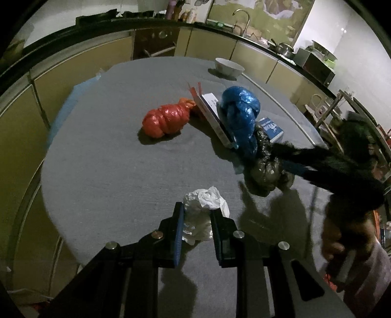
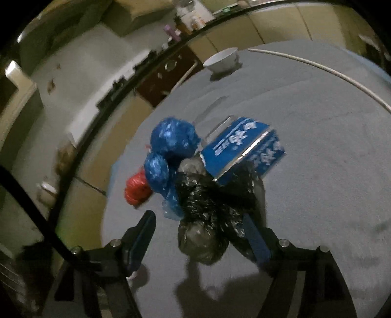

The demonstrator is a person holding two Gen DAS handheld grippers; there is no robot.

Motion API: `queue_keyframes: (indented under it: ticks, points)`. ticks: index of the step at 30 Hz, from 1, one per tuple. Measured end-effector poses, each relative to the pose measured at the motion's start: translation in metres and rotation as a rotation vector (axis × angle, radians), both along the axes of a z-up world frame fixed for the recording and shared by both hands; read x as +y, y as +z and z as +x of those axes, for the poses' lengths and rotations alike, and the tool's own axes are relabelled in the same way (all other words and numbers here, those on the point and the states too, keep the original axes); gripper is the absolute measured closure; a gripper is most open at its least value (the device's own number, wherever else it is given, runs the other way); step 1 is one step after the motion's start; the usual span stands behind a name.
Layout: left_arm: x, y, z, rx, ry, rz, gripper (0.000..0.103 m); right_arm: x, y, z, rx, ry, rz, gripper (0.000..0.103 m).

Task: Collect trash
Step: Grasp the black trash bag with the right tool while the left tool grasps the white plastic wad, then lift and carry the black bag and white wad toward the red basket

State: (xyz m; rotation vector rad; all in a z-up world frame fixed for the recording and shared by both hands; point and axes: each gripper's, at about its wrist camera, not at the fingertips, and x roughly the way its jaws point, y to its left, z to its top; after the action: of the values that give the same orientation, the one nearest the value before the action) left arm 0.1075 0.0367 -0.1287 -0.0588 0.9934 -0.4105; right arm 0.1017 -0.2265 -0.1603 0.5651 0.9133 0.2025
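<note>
My left gripper [image 1: 196, 215] is shut on a crumpled white paper wad [image 1: 204, 215], held at the near side of the grey table [image 1: 110, 159]. My right gripper [image 2: 198, 230] is open, its jaws wide apart around a knotted black plastic bag [image 2: 202, 225] that lies on the table; the bag also shows in the left wrist view [image 1: 267, 168]. A knotted blue bag [image 1: 240, 115] [image 2: 168, 149] lies just beyond it. A knotted red bag [image 1: 168, 118] [image 2: 135, 189] lies further left. A blue carton [image 2: 240, 146] [image 1: 271, 128] rests against the black bag.
A white bowl [image 1: 228, 67] [image 2: 223, 60] stands at the far edge of the table. A flat opened box [image 1: 210, 115] leans on the blue bag. Kitchen cabinets and a counter with a sink [image 1: 242, 22] run behind the table. A metal rack [image 1: 342, 107] stands at the right.
</note>
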Motion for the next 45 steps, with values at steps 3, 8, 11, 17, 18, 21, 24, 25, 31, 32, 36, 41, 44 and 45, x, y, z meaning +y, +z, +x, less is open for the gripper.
queue_keyframes:
  ticks: [3,8,11,17,18,21,24,25,31,32,36,41,44,45]
  points:
    - [0.001,0.003,-0.003,-0.01,-0.006,0.003,0.08,0.017,-0.009,0.011,0.024,0.009,-0.099,0.051]
    - [0.002,0.004,-0.008,-0.006,-0.012,-0.001,0.08,0.017,-0.013,0.004,0.014,0.023,-0.099,0.068]
    - [-0.001,0.007,-0.009,-0.014,-0.014,-0.002,0.08,0.01,-0.005,-0.014,-0.008,0.037,-0.049,0.07]
    - [-0.013,0.013,-0.015,-0.026,-0.035,-0.005,0.08,-0.013,0.017,-0.065,-0.067,0.035,0.023,0.073]
    - [-0.016,0.014,-0.017,-0.029,-0.04,-0.002,0.08,-0.017,0.021,-0.074,-0.078,0.03,0.028,0.073]
    - [-0.023,0.013,-0.02,-0.027,-0.042,0.01,0.08,-0.025,0.023,-0.087,-0.071,0.01,-0.009,0.073]
    - [-0.026,0.012,-0.025,-0.027,-0.041,0.019,0.08,-0.03,0.025,-0.09,-0.044,-0.005,0.038,0.07]
    - [-0.026,0.012,-0.026,-0.029,-0.039,0.021,0.08,-0.031,0.024,-0.089,-0.035,-0.009,0.041,0.069]
    - [-0.018,0.014,-0.029,-0.032,-0.016,0.021,0.08,-0.013,0.019,-0.064,-0.029,0.011,0.02,0.033]
    - [-0.016,0.014,-0.029,-0.032,-0.014,0.019,0.08,-0.008,0.017,-0.059,-0.028,0.015,-0.004,0.033]
    - [-0.011,0.014,-0.029,-0.032,-0.008,0.019,0.08,0.011,0.001,-0.035,0.029,0.045,-0.073,0.033]
    - [-0.007,0.01,-0.029,-0.016,-0.002,0.016,0.08,0.037,-0.017,-0.026,0.022,0.087,-0.221,0.06]
    - [-0.007,0.01,-0.029,-0.014,-0.005,0.016,0.08,0.033,-0.012,-0.035,-0.001,0.09,-0.173,0.062]
    - [-0.008,0.011,-0.03,-0.016,-0.006,0.015,0.08,0.031,-0.009,-0.039,-0.014,0.086,-0.166,0.062]
